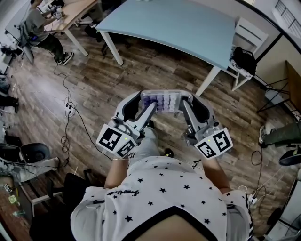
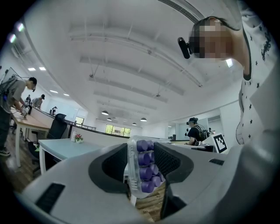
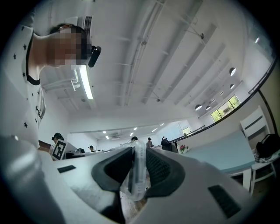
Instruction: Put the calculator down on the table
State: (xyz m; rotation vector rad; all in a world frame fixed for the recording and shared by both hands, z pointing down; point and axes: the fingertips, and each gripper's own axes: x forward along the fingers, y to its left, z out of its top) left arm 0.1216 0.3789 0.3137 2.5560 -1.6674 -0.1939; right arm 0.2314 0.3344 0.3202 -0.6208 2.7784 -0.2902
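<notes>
closest to us is the star-print shirt [image 1: 155,188], with both forearms reaching out from under it. just past that are the left marker cube [image 1: 115,140] and the right marker cube [image 1: 215,142], level with each other.

ahead of the cubes, the left claw [image 1: 146,101] and the right claw [image 1: 186,100] angle in toward each other. between them is the calculator [image 1: 162,100], which has a clear case and rows of purple keys [image 2: 146,164]. it is held up in the air, flat side facing up at us.

the left claw is clamped on the left end. in the left gripper view both pads sit tight against the case, and we see it edge-on with the keys bulging toward the right-hand pad. the right claw is clamped on the right end. in the right gripper view the thin clear edge is pinched between the two ribbed pads. so both claws are gripping the calculator, one end each.

below the calculator is the wooden floor [image 1: 141,70], so it is not on anything. off to the left a black cable [image 1: 77,115] runs across the floor from a power strip [image 1: 69,109].

farther out is the light-blue counter [image 1: 178,23], apart from the calculator. at its right end is a white chair [image 1: 247,35] with a black bag [image 1: 244,60] on the seat. at far top left a seated person [image 1: 40,28] is at a wooden desk [image 1: 77,12].
</notes>
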